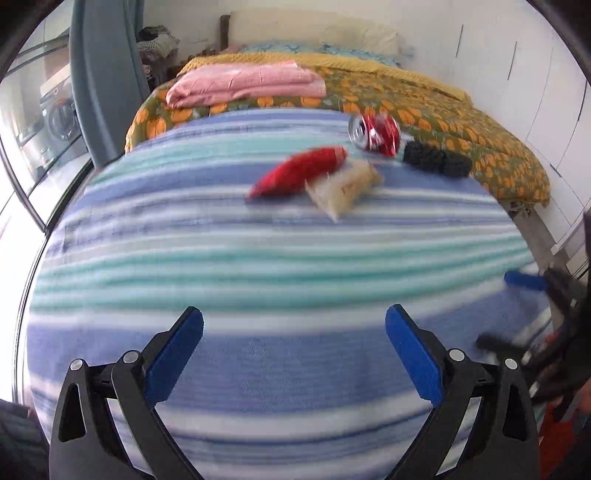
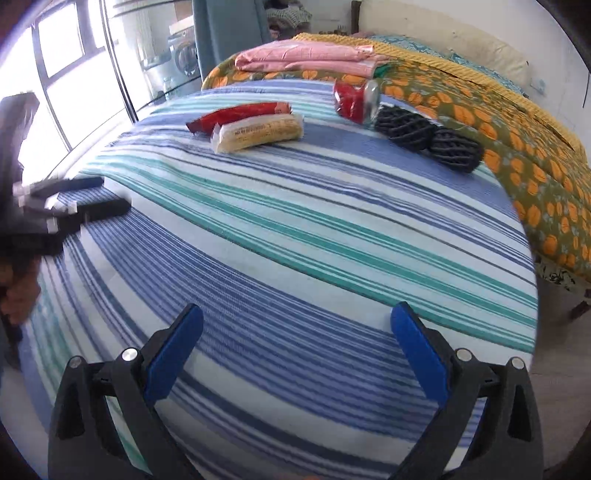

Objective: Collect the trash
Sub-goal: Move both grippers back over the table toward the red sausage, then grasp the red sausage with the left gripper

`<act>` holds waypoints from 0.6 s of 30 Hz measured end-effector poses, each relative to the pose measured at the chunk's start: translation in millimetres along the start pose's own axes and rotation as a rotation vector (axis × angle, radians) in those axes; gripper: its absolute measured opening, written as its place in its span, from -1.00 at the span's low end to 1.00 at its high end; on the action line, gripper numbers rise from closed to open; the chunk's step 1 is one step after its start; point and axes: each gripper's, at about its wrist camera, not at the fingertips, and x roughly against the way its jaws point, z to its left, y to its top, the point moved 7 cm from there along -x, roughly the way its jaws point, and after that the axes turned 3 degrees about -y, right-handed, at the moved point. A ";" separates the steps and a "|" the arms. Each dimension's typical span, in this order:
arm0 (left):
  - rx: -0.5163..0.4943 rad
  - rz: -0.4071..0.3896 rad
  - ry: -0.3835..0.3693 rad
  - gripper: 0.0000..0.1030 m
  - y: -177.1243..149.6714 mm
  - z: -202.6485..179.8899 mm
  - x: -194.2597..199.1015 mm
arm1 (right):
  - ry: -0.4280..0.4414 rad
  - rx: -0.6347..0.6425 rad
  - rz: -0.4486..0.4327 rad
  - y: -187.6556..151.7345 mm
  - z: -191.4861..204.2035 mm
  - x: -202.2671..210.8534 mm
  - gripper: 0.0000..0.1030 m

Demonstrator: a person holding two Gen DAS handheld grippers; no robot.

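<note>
On the striped blue and teal bedspread [image 1: 221,266] [image 2: 295,229] lie a red wrapper [image 1: 297,171] [image 2: 238,115], a cream packet [image 1: 343,188] [image 2: 258,132] beside it, and a crushed red can [image 1: 375,133] [image 2: 356,98] farther back. Two black mesh balls [image 1: 436,159] [image 2: 428,136] rest right of the can. My left gripper [image 1: 293,332] hovers open over the near bedspread, well short of the trash, nothing between its fingers. My right gripper [image 2: 297,332] is also open and holds nothing. Each gripper shows at the edge of the other's view, blurred.
Folded pink cloth [image 1: 247,83] [image 2: 310,59] lies on an orange-flowered quilt [image 1: 461,122] [image 2: 517,140] at the back. A pillow [image 1: 314,33] is against the wall. Glass windows [image 2: 66,81] and a grey curtain [image 1: 103,74] stand left; the bed's right edge drops to the floor [image 2: 565,369].
</note>
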 end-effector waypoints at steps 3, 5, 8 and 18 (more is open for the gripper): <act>-0.038 -0.044 0.001 0.89 41.4 8.2 -8.0 | -0.010 0.013 -0.020 2.7 3.2 -1.9 0.91; -0.058 -0.052 0.002 0.89 69.5 12.3 -16.6 | -0.006 0.011 -0.020 3.9 2.1 -3.5 0.91; -0.072 -0.008 -0.022 0.89 104.4 18.5 -44.7 | -0.014 0.011 -0.022 4.7 1.9 -3.9 0.91; -0.227 0.199 -0.095 0.54 116.1 5.6 -123.8 | -0.013 0.009 -0.022 4.1 1.9 -3.1 0.91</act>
